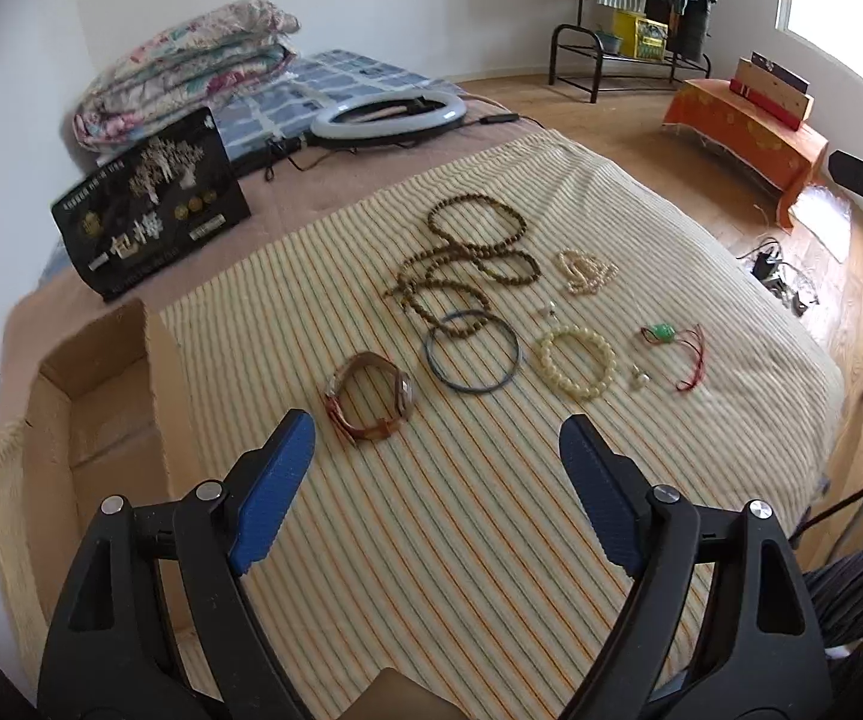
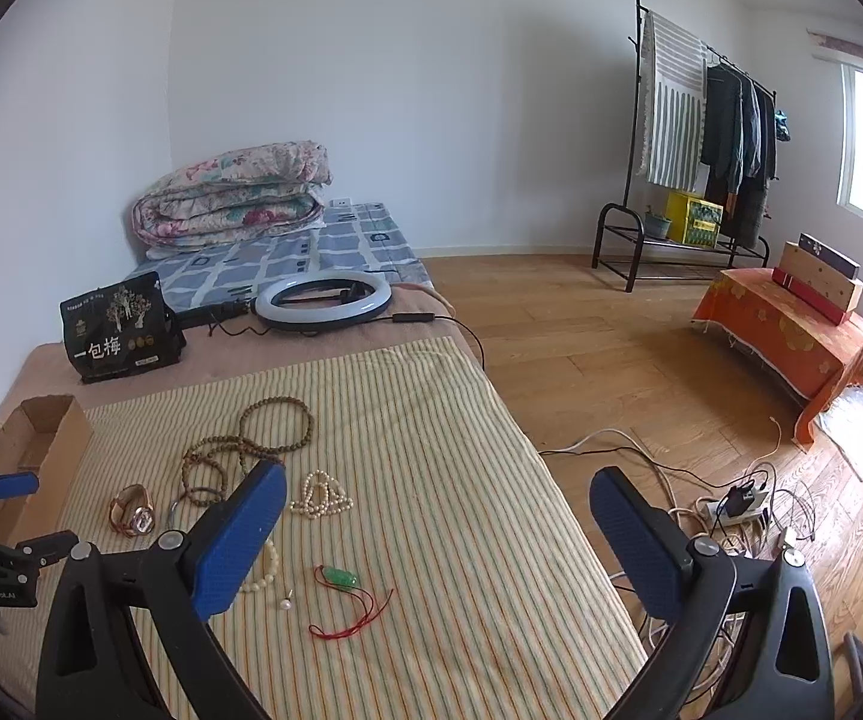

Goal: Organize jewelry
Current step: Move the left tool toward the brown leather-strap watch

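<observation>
The left wrist view lays out all the jewelry on the striped cloth (image 1: 491,540): a brown-strapped watch (image 1: 369,401), a blue bangle (image 1: 471,351) just right of it, a cream bead bracelet (image 1: 576,362) further right, then a green pendant on a red cord (image 1: 671,348). Beyond the bangle lie long brown bead strands (image 1: 467,258), with a pearl strand (image 1: 584,272) to their right. The left gripper (image 1: 437,456) hovers above the cloth near the watch, its blue pads spread wide with nothing between them.

The right wrist view shows what the other misses: a power strip with tangled cables (image 2: 737,507) on the wooden floor and the whole clothes rack (image 2: 701,138). There the right gripper (image 2: 437,510) is also spread and empty, its left finger (image 2: 239,540) hiding part of the bangle and bracelet.

Left of the watch, an open cardboard box (image 1: 101,420) stands at the cloth's edge; what shows of its inside is bare. Behind the beads stand a black snack bag (image 1: 149,204) and a ring light (image 1: 388,117).
</observation>
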The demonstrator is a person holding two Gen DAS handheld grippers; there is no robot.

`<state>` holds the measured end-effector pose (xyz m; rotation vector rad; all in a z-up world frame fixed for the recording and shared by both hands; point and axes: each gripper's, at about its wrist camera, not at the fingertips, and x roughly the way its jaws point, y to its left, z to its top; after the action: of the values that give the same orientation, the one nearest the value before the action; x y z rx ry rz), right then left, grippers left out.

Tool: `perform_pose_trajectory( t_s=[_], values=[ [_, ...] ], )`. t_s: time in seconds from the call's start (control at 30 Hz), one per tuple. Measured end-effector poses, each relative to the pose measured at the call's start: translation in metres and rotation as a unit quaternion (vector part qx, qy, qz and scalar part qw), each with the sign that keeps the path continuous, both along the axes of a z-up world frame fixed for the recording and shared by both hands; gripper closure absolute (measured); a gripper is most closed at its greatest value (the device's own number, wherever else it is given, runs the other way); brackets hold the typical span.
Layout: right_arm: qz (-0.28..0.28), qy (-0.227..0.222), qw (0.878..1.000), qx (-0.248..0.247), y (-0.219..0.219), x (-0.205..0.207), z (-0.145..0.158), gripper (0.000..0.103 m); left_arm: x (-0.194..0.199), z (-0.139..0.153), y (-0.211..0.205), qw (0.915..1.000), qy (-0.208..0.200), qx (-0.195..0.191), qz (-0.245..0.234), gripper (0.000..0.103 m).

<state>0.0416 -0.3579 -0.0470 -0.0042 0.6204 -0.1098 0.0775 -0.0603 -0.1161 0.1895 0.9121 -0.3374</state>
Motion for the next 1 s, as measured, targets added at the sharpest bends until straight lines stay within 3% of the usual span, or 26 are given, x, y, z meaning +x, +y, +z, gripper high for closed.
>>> perform_pose_trajectory(
  t_s=[0.13, 0.37, 0.53, 0.7, 0.73, 0.83, 1.0],
  values=[
    [0.006, -0.004, 1.0, -0.005, 0.004, -0.001, 0.001, 0.001, 0.004, -0.008, 0.012, 0.9991, 0.028, -0.02, 0.024, 0.017],
    [0.03, 0.014, 0.999, 0.015, 0.014, 0.012, -0.004, 0.001, 0.013, -0.002, 0.023, 0.9985, -0.001, -0.015, 0.053, 0.017],
    [0.082, 0.034, 0.996, 0.028, 0.027, 0.03, -0.013, 0.001, 0.025, -0.004, 0.027, 0.9968, 0.002, -0.016, 0.078, 0.017],
    [0.122, 0.038, 0.992, 0.008, 0.043, 0.054, -0.02, 0.001, 0.038, -0.015, 0.023, 0.9966, 0.02, -0.008, 0.079, 0.017],
    [0.129, 0.042, 0.991, 0.009, 0.045, 0.061, -0.021, 0.001, 0.041, -0.018, 0.024, 0.9964, 0.026, -0.013, 0.08, 0.019],
    [0.143, 0.055, 0.988, 0.017, 0.049, 0.083, -0.029, 0.001, 0.051, -0.027, 0.024, 0.9951, 0.047, -0.02, 0.085, 0.038],
    [0.154, 0.09, 0.983, 0.039, 0.054, 0.123, -0.05, 0.001, 0.064, -0.042, 0.023, 0.9925, 0.07, -0.024, 0.097, 0.054]
  ],
)
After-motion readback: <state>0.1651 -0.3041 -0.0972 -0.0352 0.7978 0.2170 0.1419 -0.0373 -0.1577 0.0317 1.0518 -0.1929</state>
